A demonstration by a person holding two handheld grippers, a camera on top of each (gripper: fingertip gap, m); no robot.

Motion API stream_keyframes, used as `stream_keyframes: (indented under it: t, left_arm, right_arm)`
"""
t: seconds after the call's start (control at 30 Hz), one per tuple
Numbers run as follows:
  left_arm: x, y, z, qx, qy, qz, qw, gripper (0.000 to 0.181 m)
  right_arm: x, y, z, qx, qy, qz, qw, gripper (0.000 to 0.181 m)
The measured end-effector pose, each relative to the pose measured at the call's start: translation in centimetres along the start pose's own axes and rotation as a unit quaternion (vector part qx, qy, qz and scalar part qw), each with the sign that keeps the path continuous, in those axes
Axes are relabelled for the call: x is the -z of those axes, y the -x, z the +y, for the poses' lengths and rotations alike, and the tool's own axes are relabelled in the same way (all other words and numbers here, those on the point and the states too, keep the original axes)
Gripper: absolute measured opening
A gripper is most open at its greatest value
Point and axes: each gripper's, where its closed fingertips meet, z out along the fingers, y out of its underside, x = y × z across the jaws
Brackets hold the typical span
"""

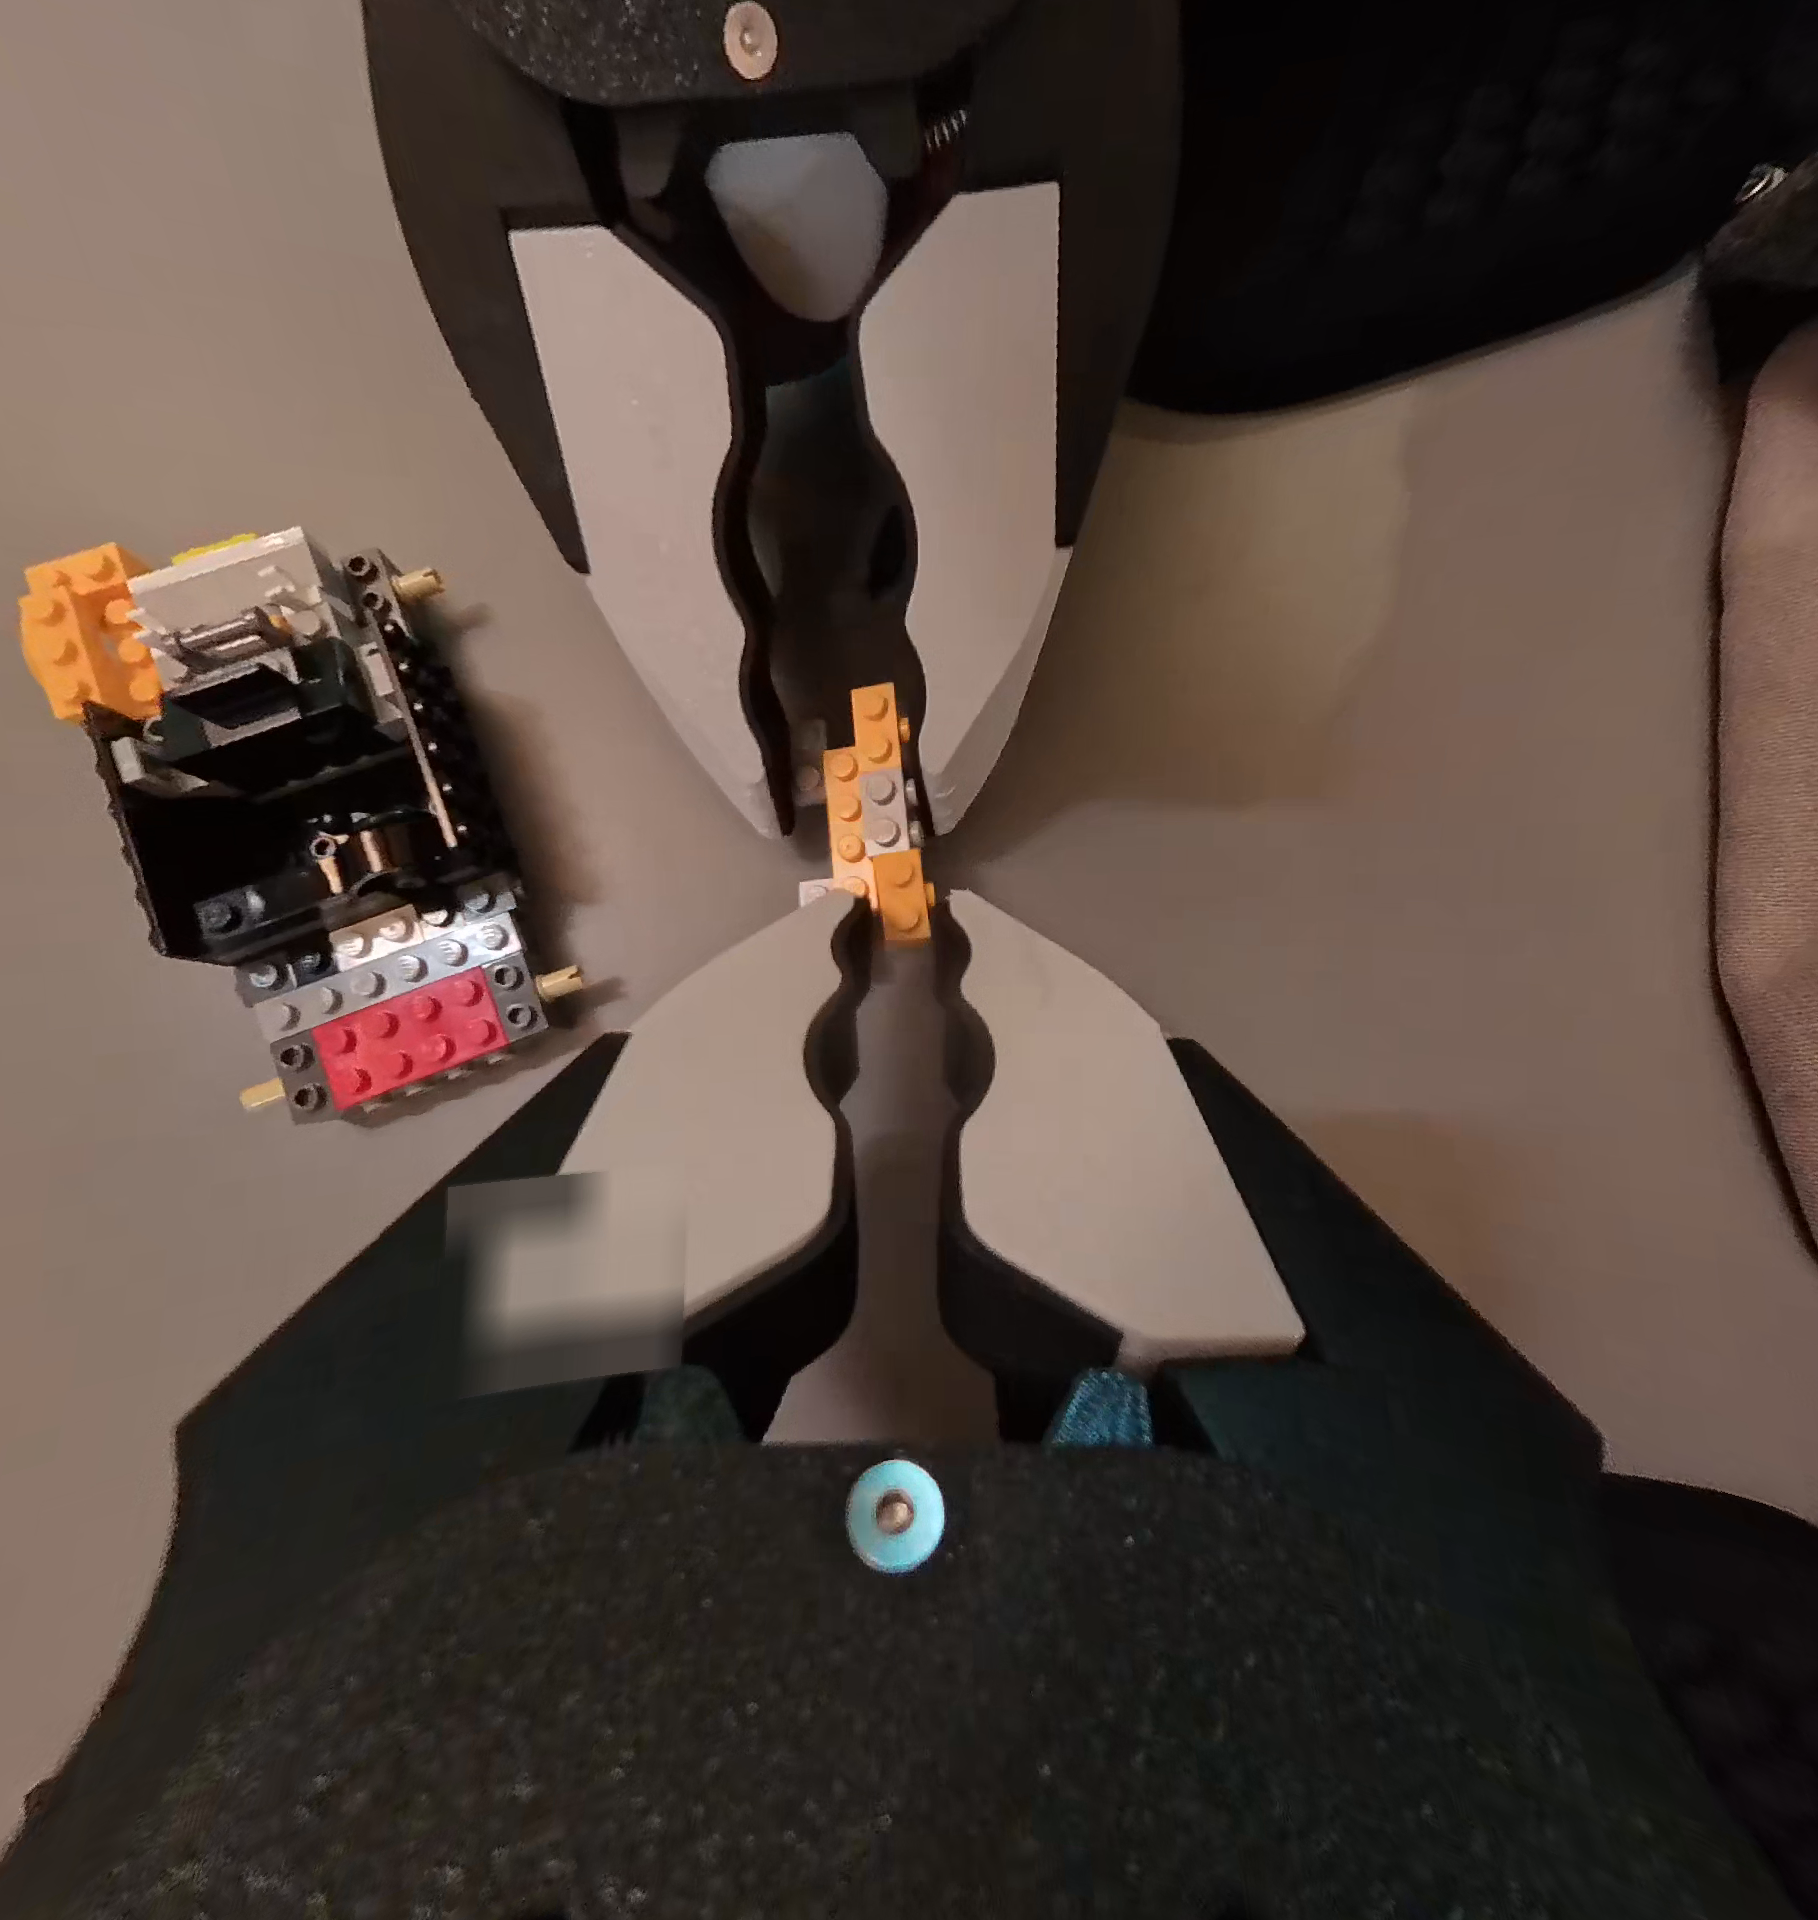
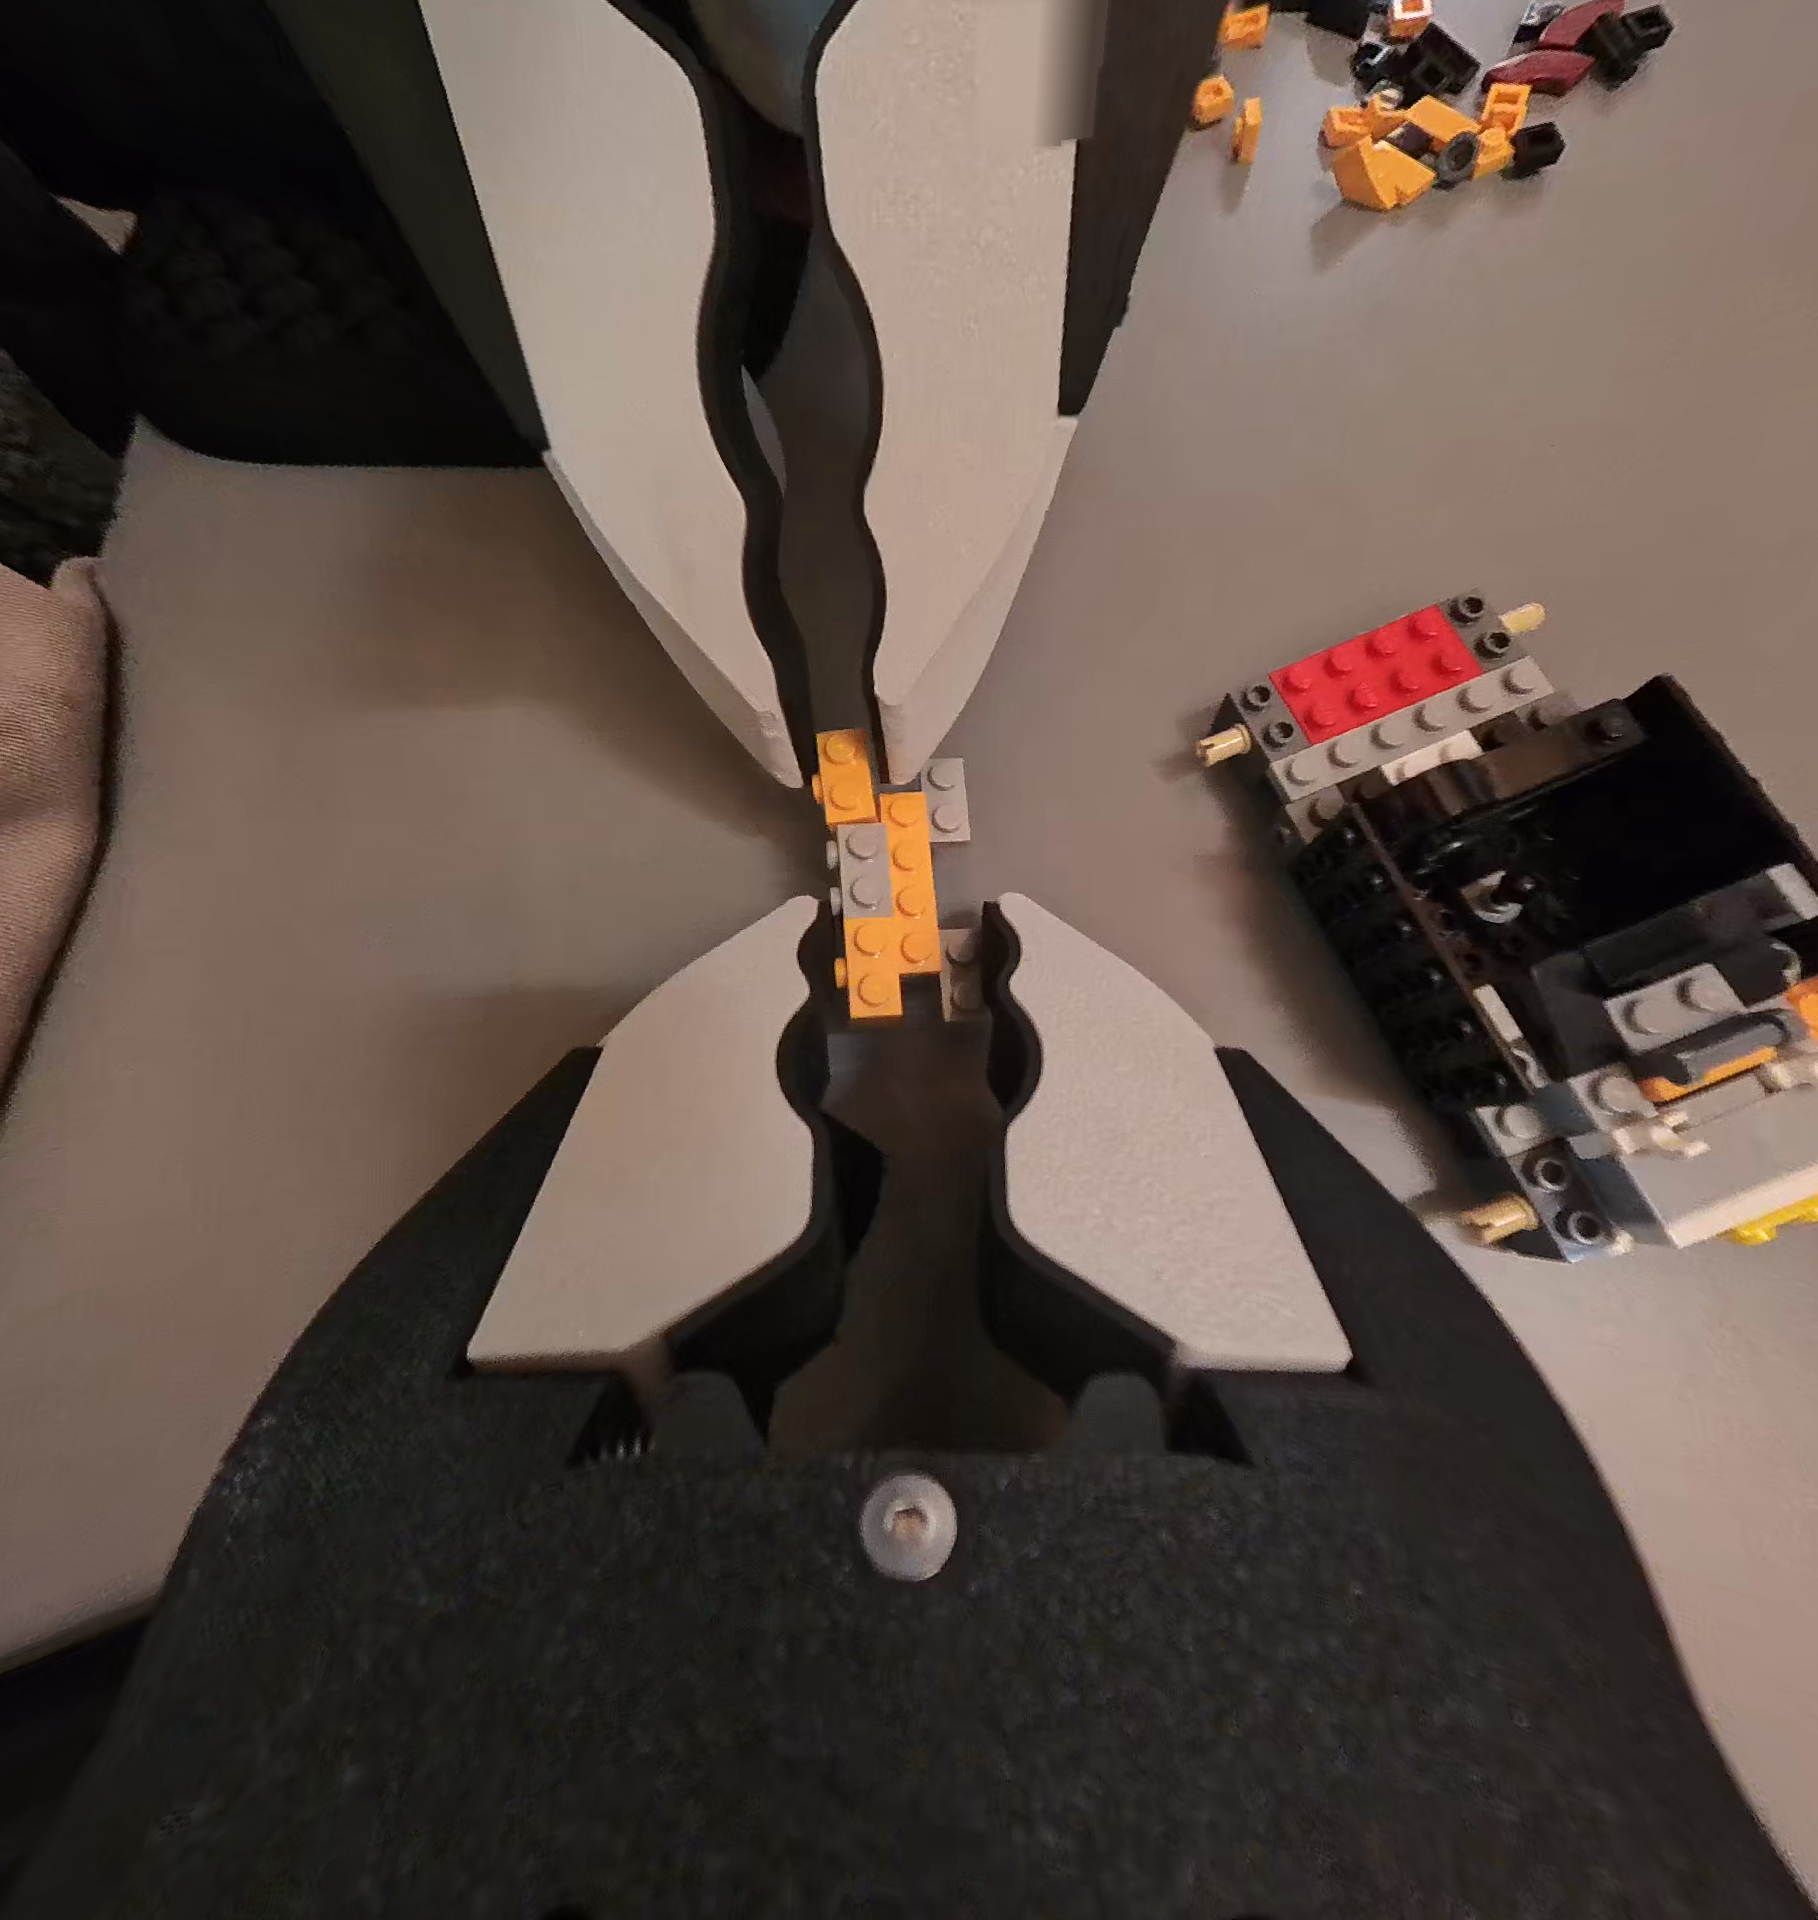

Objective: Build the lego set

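A small sub-assembly of orange and grey plates (image 1: 877,821) is held above the table between both grippers, which face each other tip to tip. My left gripper (image 1: 897,914) is shut on its near orange end. My right gripper (image 2: 903,940) is shut on the opposite end of the same sub-assembly (image 2: 889,883), where an orange plate and a grey plate sit. Each gripper shows in the other's view from the top: the right gripper (image 1: 863,816) and the left gripper (image 2: 848,769). A partly built black, grey and red vehicle model (image 1: 344,831) lies on the table; it also shows in the right wrist view (image 2: 1559,935).
A pile of loose orange, black and dark red pieces (image 2: 1424,114) lies at the far right of the grey table (image 2: 417,727). A person's beige clothing (image 1: 1798,831) and a dark knitted sleeve (image 2: 32,447) are by the table's edge. Only a small space, under 4 cm, lies between the two pairs of fingers.
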Motion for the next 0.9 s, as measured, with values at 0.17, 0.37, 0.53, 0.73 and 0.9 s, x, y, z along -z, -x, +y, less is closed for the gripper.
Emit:
stream_keyframes:
  t: [0.17, 0.37, 0.53, 0.73, 0.9]
  left_arm:
    - [0.3, -0.3, -0.2, 0.006, -0.009, 0.014, 1.0, 0.012]
    - [0.7, -0.5, -0.6, 0.009, -0.023, 0.023, 0.999, 0.013]
    - [1.3, -0.5, -1.1, -0.004, -0.036, 0.01, 0.999, 0.019]
    - [2.9, -0.7, -3.1, -0.108, -0.077, -0.069, 0.989, 0.031]
    - [3.4, -1.6, -4.8, -0.186, -0.098, -0.116, 0.971, 0.039]
  right_arm:
    - [0.0, 0.5, -0.3, -0.012, -0.015, -0.024, 1.0, 0.026]
    - [0.1, 0.8, -0.4, -0.021, -0.023, -0.038, 0.999, 0.026]
    - [0.3, 0.7, -0.4, -0.029, -0.031, -0.041, 0.998, 0.026]
    - [2.2, 1.2, -1.8, -0.074, -0.071, -0.082, 0.991, 0.026]
    - [4.1, 2.3, -3.2, -0.109, -0.087, -0.132, 0.981, 0.026]
